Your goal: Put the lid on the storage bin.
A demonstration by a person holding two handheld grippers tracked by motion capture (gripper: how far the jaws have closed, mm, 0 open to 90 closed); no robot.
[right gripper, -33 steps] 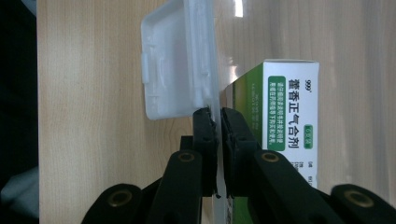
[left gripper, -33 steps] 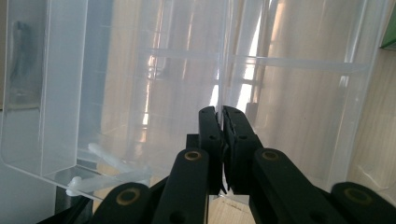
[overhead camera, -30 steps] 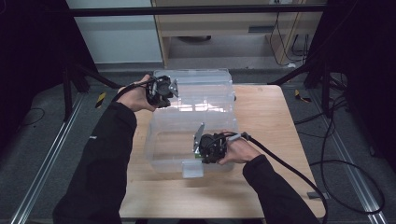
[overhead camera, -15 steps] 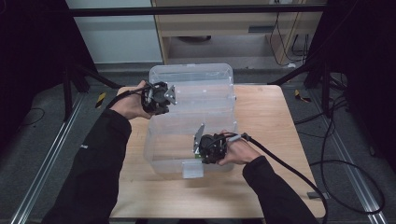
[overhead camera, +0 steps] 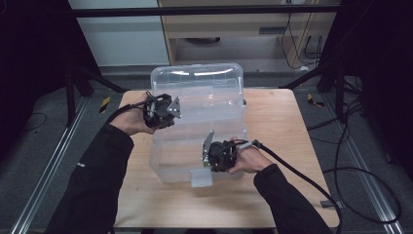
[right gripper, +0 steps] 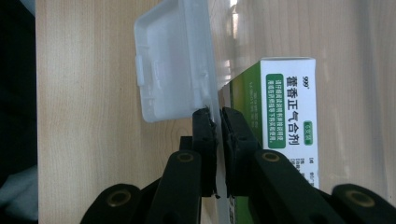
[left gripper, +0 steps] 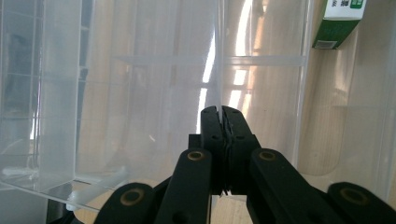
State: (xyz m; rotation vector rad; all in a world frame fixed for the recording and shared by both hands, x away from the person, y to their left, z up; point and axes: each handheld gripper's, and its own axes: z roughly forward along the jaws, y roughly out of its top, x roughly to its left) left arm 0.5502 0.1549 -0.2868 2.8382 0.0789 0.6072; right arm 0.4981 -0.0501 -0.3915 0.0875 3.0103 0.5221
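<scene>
We see a large clear plastic storage box (overhead camera: 197, 102) on the light wooden bench (overhead camera: 277, 126). Our left hand-held gripper (left gripper: 220, 113) clamps its thin clear wall; our right hand-held gripper (right gripper: 217, 116) clamps its near wall beside the white latch (right gripper: 170, 60), a green-and-white carton (right gripper: 289, 116) inside.

Wooden table (overhead camera: 277, 117), square top, on dark grey carpet. Metal floor rails (overhead camera: 48, 161) run left and right of table. Black cables (overhead camera: 355, 161) loop on floor right. Far side: wooden cabinet (overhead camera: 234, 29), white panel (overhead camera: 117, 34) left of it. Yellow-black tape marks (overhead camera: 105, 103) on floor near far corners.
</scene>
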